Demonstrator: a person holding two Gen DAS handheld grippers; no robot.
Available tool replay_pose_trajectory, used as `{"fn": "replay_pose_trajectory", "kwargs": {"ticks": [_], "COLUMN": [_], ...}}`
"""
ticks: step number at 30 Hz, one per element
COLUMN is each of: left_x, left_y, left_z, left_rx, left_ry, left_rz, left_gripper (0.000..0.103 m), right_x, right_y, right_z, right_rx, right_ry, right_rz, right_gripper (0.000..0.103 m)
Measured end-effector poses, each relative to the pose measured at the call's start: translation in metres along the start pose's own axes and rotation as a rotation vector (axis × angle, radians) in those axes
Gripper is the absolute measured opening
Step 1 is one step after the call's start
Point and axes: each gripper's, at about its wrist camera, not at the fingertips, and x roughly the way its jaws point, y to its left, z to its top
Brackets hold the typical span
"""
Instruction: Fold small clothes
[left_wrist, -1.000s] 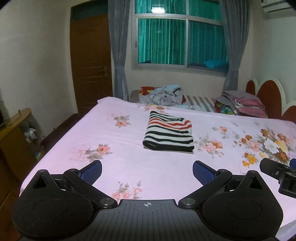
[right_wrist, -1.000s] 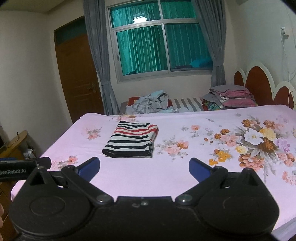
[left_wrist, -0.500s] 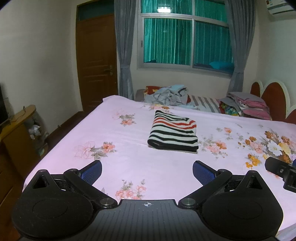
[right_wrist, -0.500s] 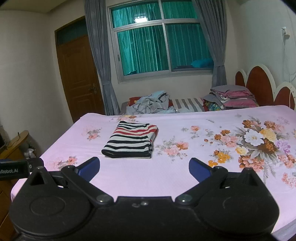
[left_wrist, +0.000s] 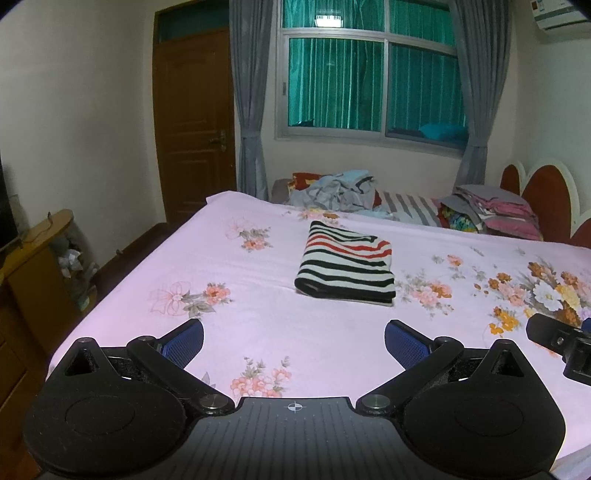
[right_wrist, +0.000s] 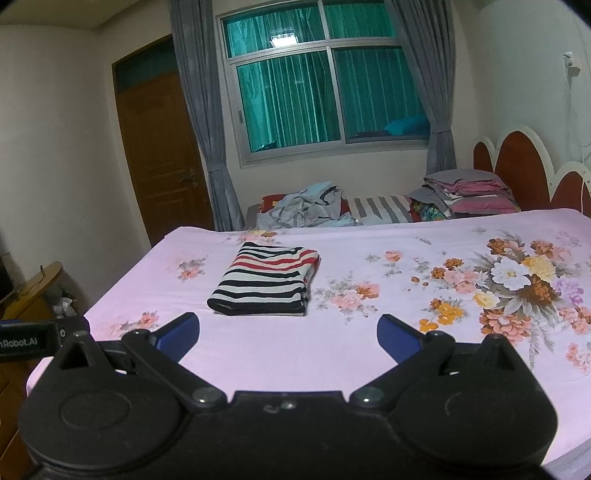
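Both grippers empty, one garment folded — the step in hand looks like fetching the next.

The left gripper (left_wrist: 293, 341) and right gripper (right_wrist: 288, 332) each have jaws spread wide, holding nothing, above the near edge of the bed (left_wrist: 258, 332). Beyond them, well apart from both, the striped garment (left_wrist: 347, 267) lies already folded on the pink sheet. Beyond the garment, past the bed's far edge, sits a crumpled heap of clothes (left_wrist: 332, 188) — probably the next source, calling for a long reach past the garment. Bare sheet lies all round the garment; left of it the bed's side edge drops off.
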Motion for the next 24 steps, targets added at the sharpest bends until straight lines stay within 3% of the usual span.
{"fn": "replay_pose_trajectory", "kwargs": {"ticks": [24], "left_x": [0.006], "left_y": [-0.004], "left_z": [0.004], "left_rx": [0.012], "left_ry": [0.006], "left_rz": [-0.008], "left_gripper": [0.103], "right_x": [0.009], "right_y": [-0.004], "right_z": [-0.001], "right_rx": [0.013], "right_ry": [0.024], "right_rz": [0.006], "right_gripper": [0.103]}}
